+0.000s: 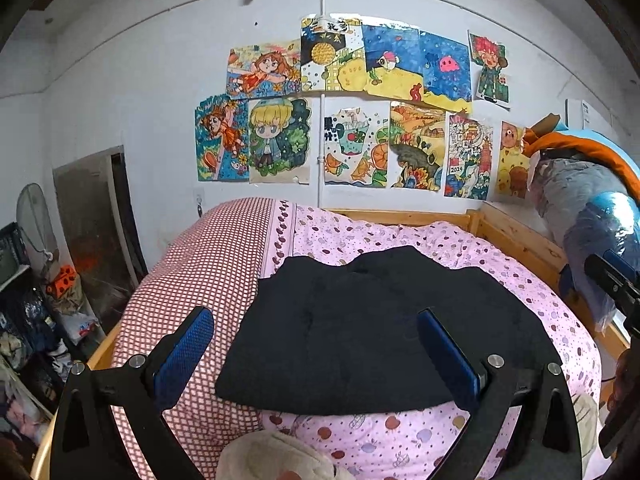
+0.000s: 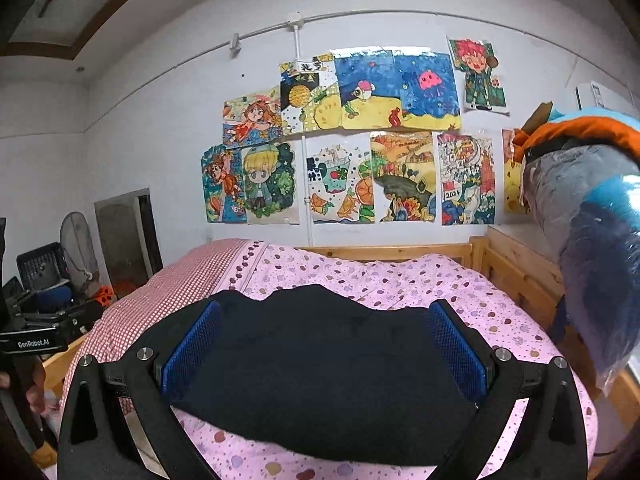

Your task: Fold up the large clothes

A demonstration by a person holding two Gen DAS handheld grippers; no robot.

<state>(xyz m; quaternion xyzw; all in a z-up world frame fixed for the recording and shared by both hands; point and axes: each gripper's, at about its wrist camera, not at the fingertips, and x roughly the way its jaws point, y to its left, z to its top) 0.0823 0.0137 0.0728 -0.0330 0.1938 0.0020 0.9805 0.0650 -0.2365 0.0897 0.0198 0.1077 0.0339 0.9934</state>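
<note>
A black garment (image 1: 360, 328) lies folded into a flat rectangle on the pink spotted quilt (image 1: 460, 248) of a bed. My left gripper (image 1: 316, 320) is open and empty, held above the garment's near left part, apart from it. In the right wrist view the same garment (image 2: 320, 376) fills the space between the fingers. My right gripper (image 2: 324, 316) is open and empty, hovering over the garment's near edge. The right gripper's body shows at the right edge of the left wrist view (image 1: 612, 280).
A red checked cover (image 1: 200, 264) lies on the bed's left side. The wooden bed frame (image 1: 516, 236) runs along the far and right sides. Bagged bedding (image 1: 592, 216) is stacked at the right. Clutter and a fan (image 1: 36, 220) stand at the left. A cream plush item (image 1: 280, 460) lies near.
</note>
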